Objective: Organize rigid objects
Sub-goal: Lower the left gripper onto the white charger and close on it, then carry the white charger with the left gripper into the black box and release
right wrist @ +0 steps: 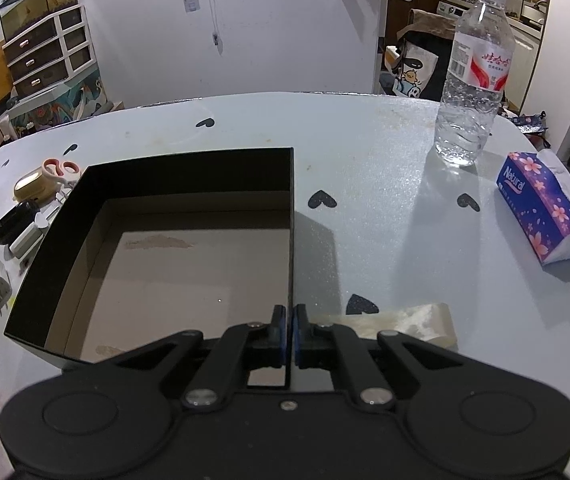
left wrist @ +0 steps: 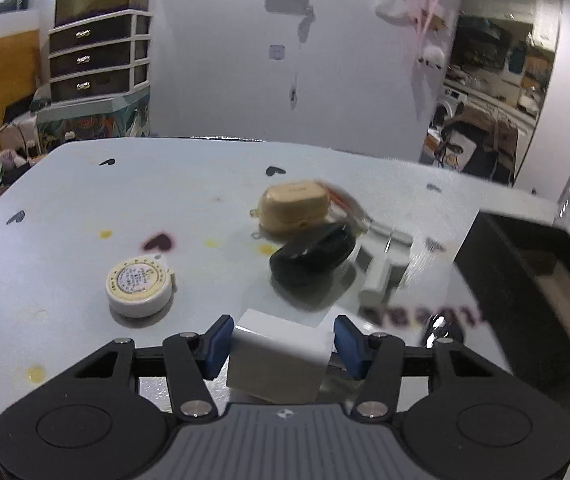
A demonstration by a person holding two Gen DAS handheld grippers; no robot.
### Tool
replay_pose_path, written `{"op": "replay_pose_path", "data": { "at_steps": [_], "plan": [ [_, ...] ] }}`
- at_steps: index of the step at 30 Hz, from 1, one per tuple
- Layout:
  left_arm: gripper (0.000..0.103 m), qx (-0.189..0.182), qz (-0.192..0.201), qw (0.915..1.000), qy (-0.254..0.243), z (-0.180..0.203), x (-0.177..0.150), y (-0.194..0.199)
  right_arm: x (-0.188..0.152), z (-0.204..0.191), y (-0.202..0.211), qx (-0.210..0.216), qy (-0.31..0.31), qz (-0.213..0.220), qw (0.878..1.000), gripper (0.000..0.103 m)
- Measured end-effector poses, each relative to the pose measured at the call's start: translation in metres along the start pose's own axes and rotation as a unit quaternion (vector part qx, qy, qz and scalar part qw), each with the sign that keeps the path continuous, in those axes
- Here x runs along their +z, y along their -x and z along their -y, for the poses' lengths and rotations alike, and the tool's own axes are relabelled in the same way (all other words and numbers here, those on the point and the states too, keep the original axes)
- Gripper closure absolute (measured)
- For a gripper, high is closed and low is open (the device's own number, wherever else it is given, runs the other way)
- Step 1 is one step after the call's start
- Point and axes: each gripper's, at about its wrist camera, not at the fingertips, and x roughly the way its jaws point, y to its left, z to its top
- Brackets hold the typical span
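"Natural" in white letters on purple flowered tissue pack (right wrist: 547, 208); red Chinese characters on clear plastic water bottle's label (right wrist: 481, 68), too small to read.

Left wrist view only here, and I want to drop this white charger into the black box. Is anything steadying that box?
Observer: Yes, the right gripper is shut on the black box, at the near end of its right wall.
Operator: Anything inside already?
Observer: No, only its bare cardboard floor shows.
Operator: What's beyond the box on the right?
Observer: An upright water bottle and a tissue pack lying on the table.
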Motion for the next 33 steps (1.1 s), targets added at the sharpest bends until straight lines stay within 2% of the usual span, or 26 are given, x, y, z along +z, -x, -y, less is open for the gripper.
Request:
{"op": "replay_pose_path", "data": {
  "at_steps": [5, 9, 14, 17, 20, 24, 27, 33],
  "plan": [
    [0.048, -0.025, 0.011, 0.9996, -0.008, 0.024, 0.017, 0.004, 0.001, 0.0, -0.001, 0.0, 0.001, 0.0, 1.0, 0.099],
    [0.048, -0.088, 0.017, 0.9956, -0.026, 0.062, 0.035, 0.002, 0.002, -0.001, -0.002, -0.005, 0.005, -0.002, 1.0, 0.099],
    [0.048, -0.181, 0.007, 0.9809, -0.072, 0.125, 0.046, -0.013, 0.001, -0.003, -0.002, -0.008, 0.005, 0.0, 1.0, 0.1],
    [0.049, -0.208, 0.021, 0.9726, -0.102, 0.161, 0.045, -0.017, 0.0, -0.003, -0.002, -0.008, 0.004, 0.0, 1.0, 0.1],
    [0.05, -0.248, -0.012, 0.9635, -0.1, 0.182, 0.047, -0.035, 0.0, -0.003, -0.002, -0.008, 0.004, 0.0, 1.0, 0.1],
    [0.051, -0.252, -0.05, 0.9609, -0.102, 0.204, 0.038, -0.065, 0.0, -0.003, -0.002, -0.01, 0.004, 0.001, 1.0, 0.1],
    [0.051, -0.273, -0.075, 0.955, -0.088, 0.213, 0.034, -0.084, 0.0, -0.004, -0.002, -0.008, 0.005, 0.001, 1.0, 0.1],
    [0.051, -0.3, -0.087, 0.9466, -0.081, 0.237, 0.036, -0.092, 0.0, -0.003, -0.001, -0.008, 0.006, 0.0, 1.0, 0.1]
  ]
}}
